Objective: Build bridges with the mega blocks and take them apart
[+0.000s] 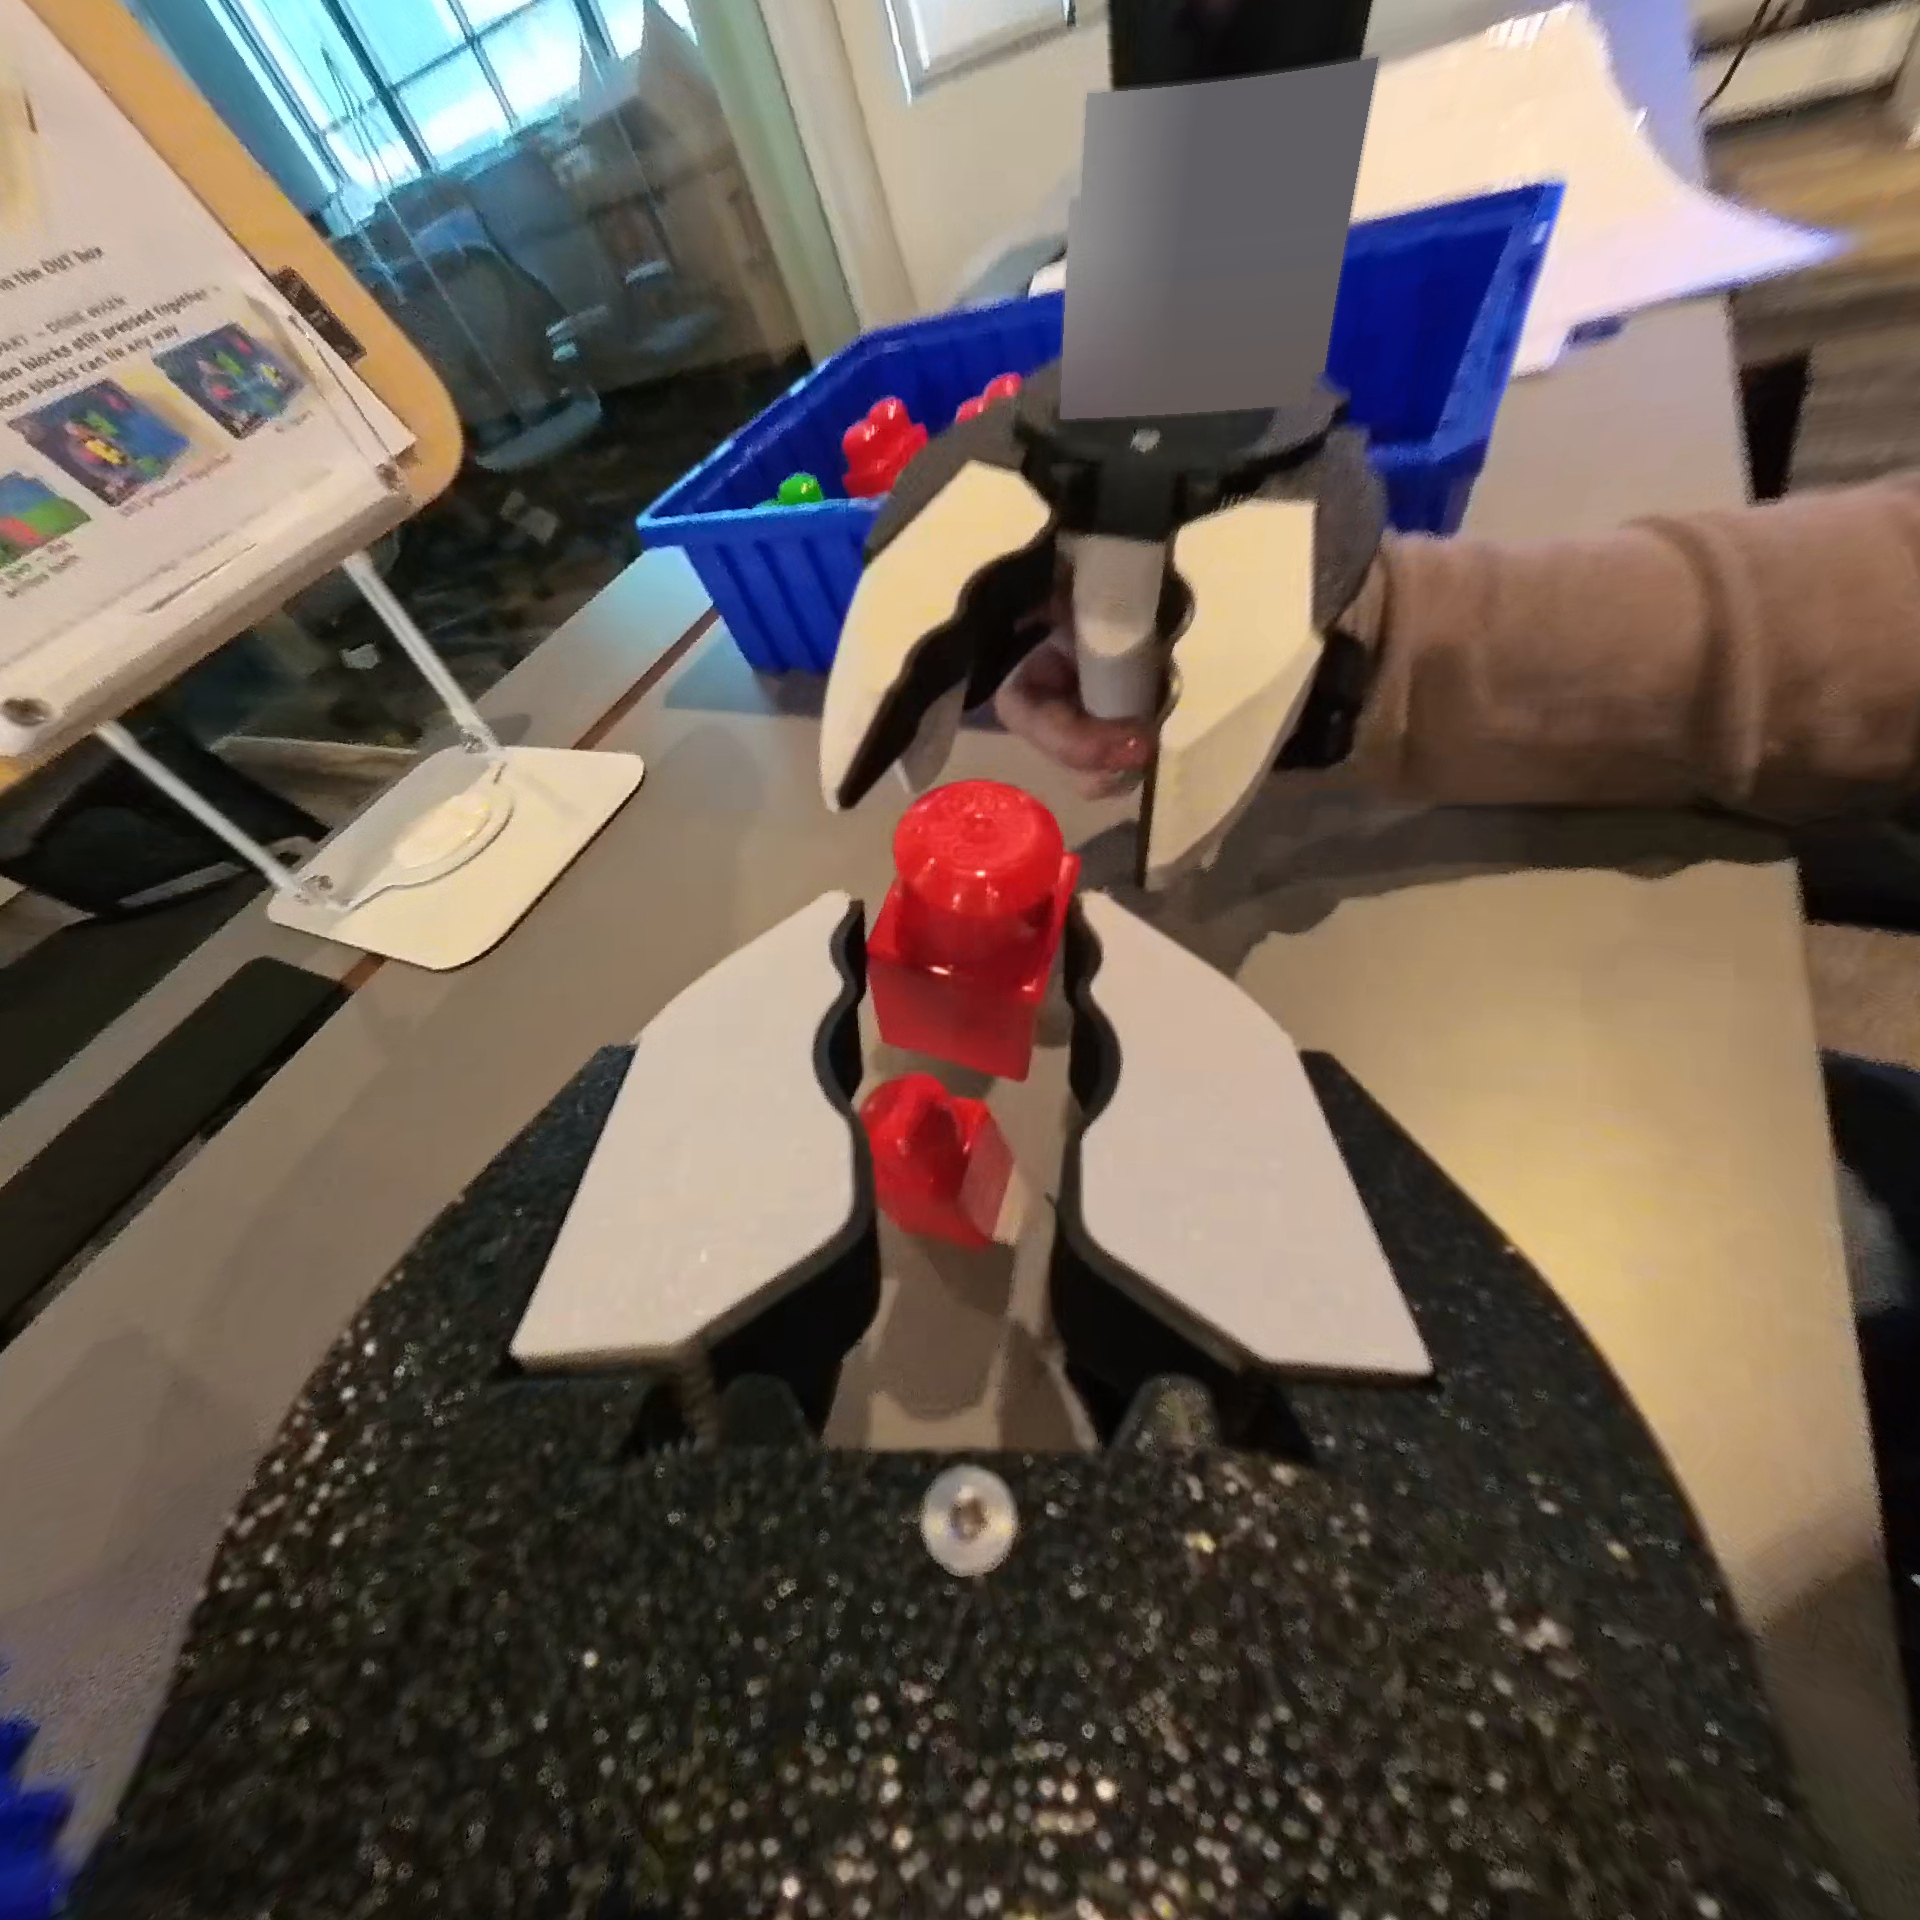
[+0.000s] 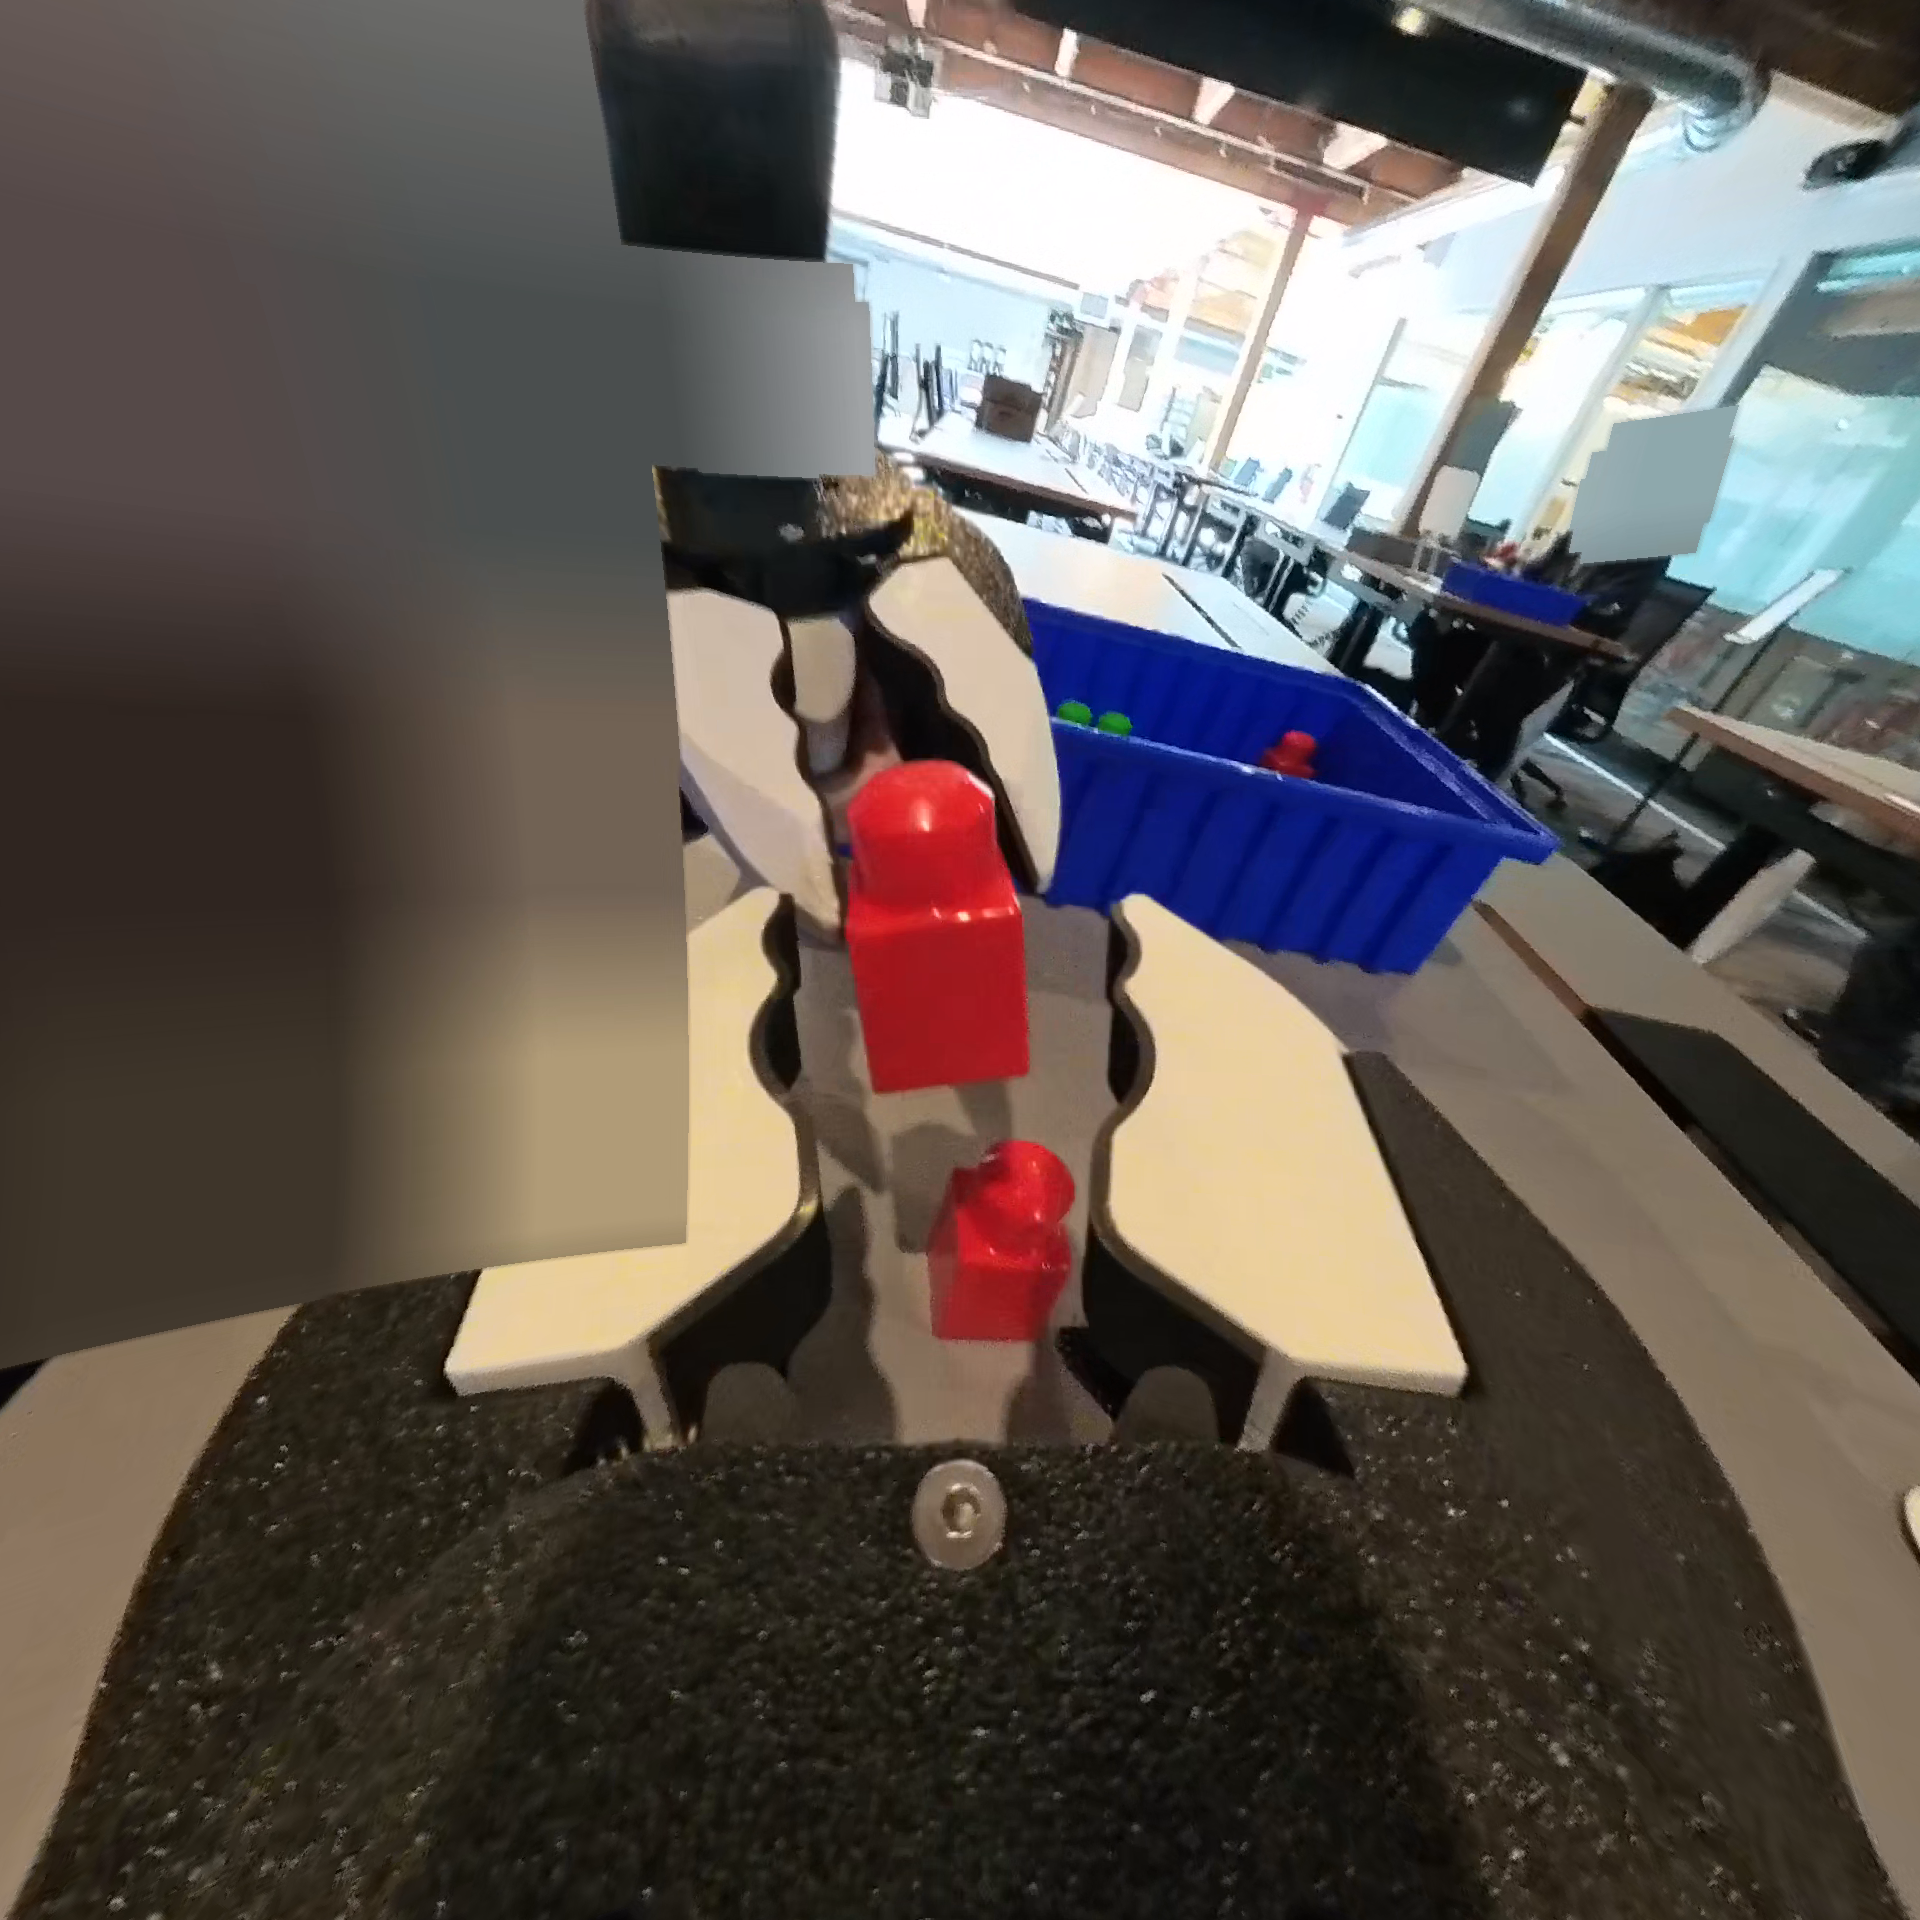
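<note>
In the left wrist view the left gripper (image 1: pixel 961 935) has its two fingers pressed to the sides of an upright red block (image 1: pixel 966 971), clamped on it above the grey table (image 1: pixel 1507 1143). A second, smaller-looking red block (image 1: pixel 940 1158) stands on the table below, at 6 o'clock from the held one, apart from it. The right gripper (image 1: pixel 997 821) faces in from 12 o'clock, its fingers spread wide and empty, tips just beside the held block's stud. In the right wrist view the right gripper (image 2: pixel 945 935) shows clear room on either side of both blocks. A blue bin (image 1: pixel 1455 343) holding red and green blocks sits near the table's far edge at 1 o'clock; a sign stand (image 1: pixel 457 852) sits at 10 o'clock by the left edge.
</note>
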Available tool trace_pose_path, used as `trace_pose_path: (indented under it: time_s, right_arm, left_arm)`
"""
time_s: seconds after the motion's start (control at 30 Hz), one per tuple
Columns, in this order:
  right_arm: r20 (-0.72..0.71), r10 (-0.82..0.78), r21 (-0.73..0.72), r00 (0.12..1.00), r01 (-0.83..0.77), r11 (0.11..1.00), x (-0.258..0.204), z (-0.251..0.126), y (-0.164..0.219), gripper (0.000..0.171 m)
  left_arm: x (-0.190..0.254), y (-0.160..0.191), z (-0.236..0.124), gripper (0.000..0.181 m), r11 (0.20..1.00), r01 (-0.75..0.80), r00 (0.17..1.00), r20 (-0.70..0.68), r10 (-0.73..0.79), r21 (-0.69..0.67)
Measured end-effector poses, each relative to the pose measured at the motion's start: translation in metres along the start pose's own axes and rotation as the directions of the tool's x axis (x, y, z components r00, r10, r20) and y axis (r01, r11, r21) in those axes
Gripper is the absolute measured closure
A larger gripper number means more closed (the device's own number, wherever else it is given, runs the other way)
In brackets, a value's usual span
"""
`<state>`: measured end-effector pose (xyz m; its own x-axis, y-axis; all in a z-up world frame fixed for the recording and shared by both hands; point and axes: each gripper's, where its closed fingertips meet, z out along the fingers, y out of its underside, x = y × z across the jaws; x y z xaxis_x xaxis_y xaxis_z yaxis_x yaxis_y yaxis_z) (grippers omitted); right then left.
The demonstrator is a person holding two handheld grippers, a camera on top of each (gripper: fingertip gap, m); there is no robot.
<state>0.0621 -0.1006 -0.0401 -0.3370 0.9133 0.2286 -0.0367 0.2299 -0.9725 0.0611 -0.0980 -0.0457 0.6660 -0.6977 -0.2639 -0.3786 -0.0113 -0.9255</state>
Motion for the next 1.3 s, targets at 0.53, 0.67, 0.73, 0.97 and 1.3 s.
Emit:
trace_pose_path:
  time_s: [0.53, 0.67, 0.73, 0.97, 1.3]
  right_arm:
    - [0.01, 0.136, -0.209, 0.991, -0.131, 0.969, 0.008, -0.006, 0.046, 0.137]
    - [-0.071, 0.248, -0.31, 0.966, -0.258, 0.915, 0.021, -0.015, 0.068, 0.137]
    - [-0.098, 0.237, -0.394, 0.967, -0.257, 0.883, 0.022, -0.018, 0.084, 0.137]
    - [-0.065, 0.287, -0.519, 0.956, -0.278, 0.809, 0.013, -0.017, 0.122, 0.137]
    - [-0.046, 0.308, -0.534, 0.95, -0.284, 0.796, 0.011, -0.021, 0.133, 0.124]
  left_arm:
    - [-0.001, 0.026, 0.001, 0.12, 0.999, 0.017, 0.996, -0.082, -0.021, -0.046]
    - [-0.004, 0.054, 0.009, 0.106, 0.993, 0.015, 0.994, -0.104, -0.027, -0.117]
    - [-0.008, 0.07, 0.015, 0.108, 0.984, 0.004, 0.995, -0.1, -0.022, -0.18]
    - [-0.012, 0.11, 0.033, 0.117, 0.926, -0.031, 0.984, -0.173, -0.038, -0.377]
    - [-0.008, 0.123, 0.042, 0.12, 0.923, -0.064, 0.965, -0.259, -0.04, -0.38]
